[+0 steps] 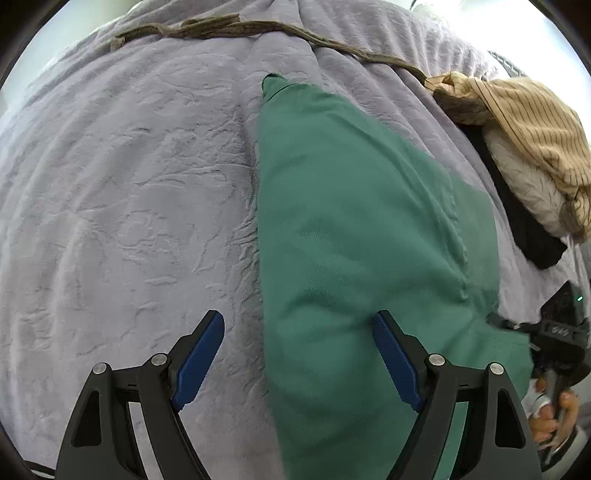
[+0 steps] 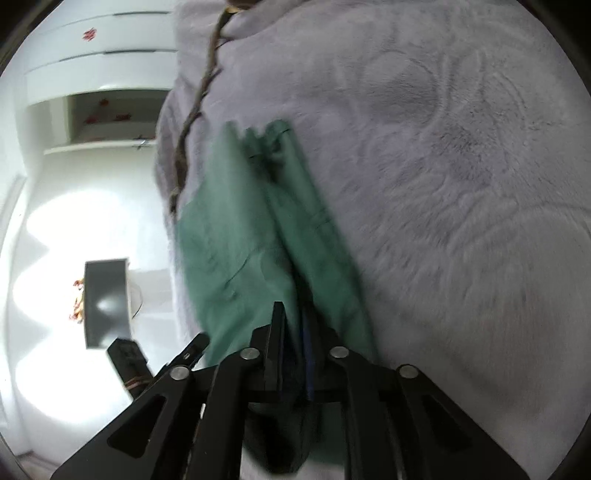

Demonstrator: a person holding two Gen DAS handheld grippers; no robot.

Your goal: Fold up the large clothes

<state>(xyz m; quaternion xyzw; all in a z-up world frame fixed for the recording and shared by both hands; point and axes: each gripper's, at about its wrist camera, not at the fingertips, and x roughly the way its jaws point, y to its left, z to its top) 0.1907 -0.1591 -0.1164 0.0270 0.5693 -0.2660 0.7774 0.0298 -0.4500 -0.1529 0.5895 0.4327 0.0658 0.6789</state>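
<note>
1. Green fabric, a large garment (image 1: 354, 229), lies lengthwise on a lilac plush bedspread (image 1: 129, 192) that covers a bed; the cloth looks folded over on itself, with one narrow end pointing away from the left wrist camera.
2. Left hand-held gripper (image 1: 298, 363): its blue-padded fingers (image 1: 201, 360) stand spread wide, and nothing is caught between them. One finger hangs over the bare bedspread, the other over the green garment, so the garment's long edge runs between the two.
3. Right hand-held gripper (image 2: 295, 332): the jaws are close together with a bunched fold of the green garment (image 2: 236, 236) between them. Motion blur makes it hard to tell whether the pads actually press on the cloth.
4. In the left wrist view the right hand-held gripper shows at the right edge, at the garment's near corner, with a person's hand (image 1: 557, 417) gripping its handle.
5. A thin brown belt or strap (image 1: 258, 27) trails across the far part of the bedspread.
6. A heap of other clothes, topped by a tan striped piece (image 1: 532, 122), sits at the right, well apart from the green garment.
</note>
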